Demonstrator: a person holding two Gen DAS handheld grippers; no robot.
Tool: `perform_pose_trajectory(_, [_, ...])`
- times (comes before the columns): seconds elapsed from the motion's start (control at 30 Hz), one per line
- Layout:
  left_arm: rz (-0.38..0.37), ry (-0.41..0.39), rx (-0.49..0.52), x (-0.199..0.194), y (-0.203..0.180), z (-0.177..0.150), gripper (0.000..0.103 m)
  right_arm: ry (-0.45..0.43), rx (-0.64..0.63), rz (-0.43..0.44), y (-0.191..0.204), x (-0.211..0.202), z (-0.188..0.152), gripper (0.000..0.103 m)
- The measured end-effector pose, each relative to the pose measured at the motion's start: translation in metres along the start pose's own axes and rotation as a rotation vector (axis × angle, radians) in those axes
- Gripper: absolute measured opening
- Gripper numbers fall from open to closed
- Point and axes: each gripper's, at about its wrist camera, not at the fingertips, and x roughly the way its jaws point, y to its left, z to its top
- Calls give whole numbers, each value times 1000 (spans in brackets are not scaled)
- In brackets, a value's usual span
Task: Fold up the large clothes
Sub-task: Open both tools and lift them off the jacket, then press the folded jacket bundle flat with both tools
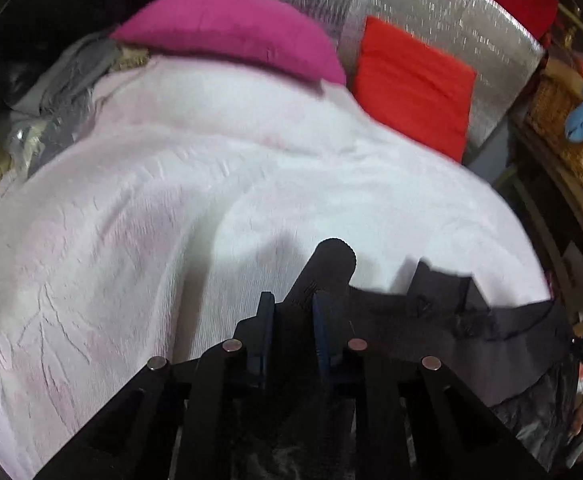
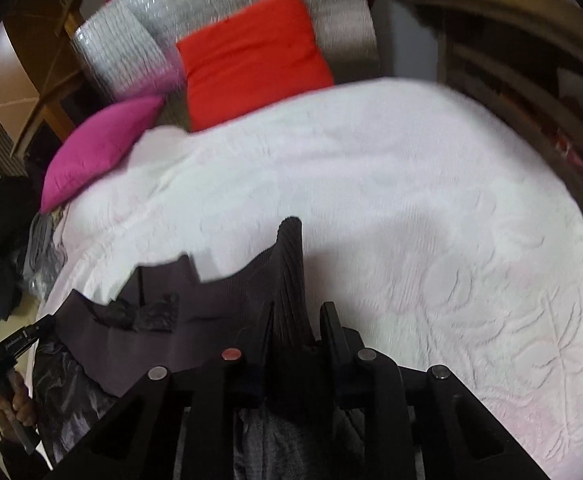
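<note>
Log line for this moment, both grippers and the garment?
left gripper: shut on dark ribbed garment | right gripper: shut on same | garment over white quilted bedspread

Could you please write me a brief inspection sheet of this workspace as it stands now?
Surface: white bedspread, wrinkled at the left.
Job's things: dark garment stretched between both tools at the near edge.
Clutter: pink pillow, red pillow, heap of clothes beside the bed.
Grippers: left tool and right tool each shut on the garment.
Cables: nothing seen.
Surroundings: silver headboard, wicker basket.
</note>
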Motion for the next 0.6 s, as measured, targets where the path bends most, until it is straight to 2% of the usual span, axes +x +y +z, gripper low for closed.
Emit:
perform_pose_trajectory(0.07, [4, -46, -22, -4, 1, 4, 19, -34, 14, -23, -1, 0, 4, 23])
perform_pose_trajectory(0.13, [45, -61, -42, 4, 3, 5, 18, -46, 37, -48, -6, 8, 6, 21])
perform_pose_trajectory(0.17, [64, -59, -46, 8, 5, 4, 11, -53, 47, -66, -9, 13, 6, 11])
perform_pose_trajectory(0.2, [116, -59, -55, 19, 8, 3, 0, -61, 58, -98, -14, 21, 6, 11])
perform_pose_trajectory(0.27, [204, -44, -61, 37, 14, 2, 1, -35, 104, -121, -27, 41, 4, 10])
perform_pose_trajectory(0.33, [193, 52, -90, 56, 21, -3, 1, 19, 162, -83, -41, 60, -1, 10])
perform_pose_trajectory(0.37, [198, 69, -91, 60, 22, -4, 1, 24, 175, -63, -44, 62, -1, 10])
perform_pose_trajectory(0.43, [207, 54, -85, 54, 20, -4, 1, 7, 211, -7, -51, 53, 2, 11])
perform_pose_trajectory(0.53, [165, 30, -91, 33, 15, -1, 1, 0, 249, 61, -55, 34, 5, 11])
perform_pose_trajectory(0.6, [159, 26, -82, 17, 8, -3, 13, -8, 237, 53, -51, 16, 5, 13])
